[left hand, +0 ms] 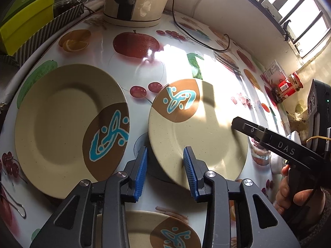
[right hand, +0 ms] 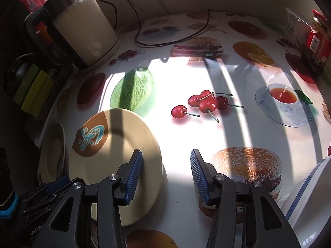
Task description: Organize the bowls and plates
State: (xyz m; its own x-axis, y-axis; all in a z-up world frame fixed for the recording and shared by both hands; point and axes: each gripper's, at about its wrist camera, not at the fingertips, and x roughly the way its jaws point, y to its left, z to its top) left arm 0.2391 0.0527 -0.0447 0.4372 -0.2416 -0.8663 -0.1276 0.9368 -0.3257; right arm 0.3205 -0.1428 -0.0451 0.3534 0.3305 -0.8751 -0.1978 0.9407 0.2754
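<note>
My left claw (left hand: pixel 165 170) is released, its blue pads spread to either side of the near-left rim of the middle plate (left hand: pixel 198 132), which sits tilted with that edge raised off the bench (left hand: pixel 144 76). My right claw (right hand: pixel 166 177) is also released: its left pad lies over the right rim of that same plate (right hand: pixel 115 161), and its right pad hangs above bare fruit-printed bench. From the left wrist view the right claw's dark finger (left hand: pixel 248 127) reaches the plate's far-right rim.

A second plate (left hand: pixel 68 130) lies flat just left, close to the bench's left edge, and a third plate (left hand: pixel 153 229) lies under my left claw. Sunlit open bench stretches ahead. At the back stand a kettle (left hand: pixel 136 0) with its cord (left hand: pixel 198 39); green boxes (left hand: pixel 26 20) sit far left and a red-lidded jar (left hand: pixel 289 86) far right. A white bowl (right hand: pixel 310 196) with blue stripes sits near right.
</note>
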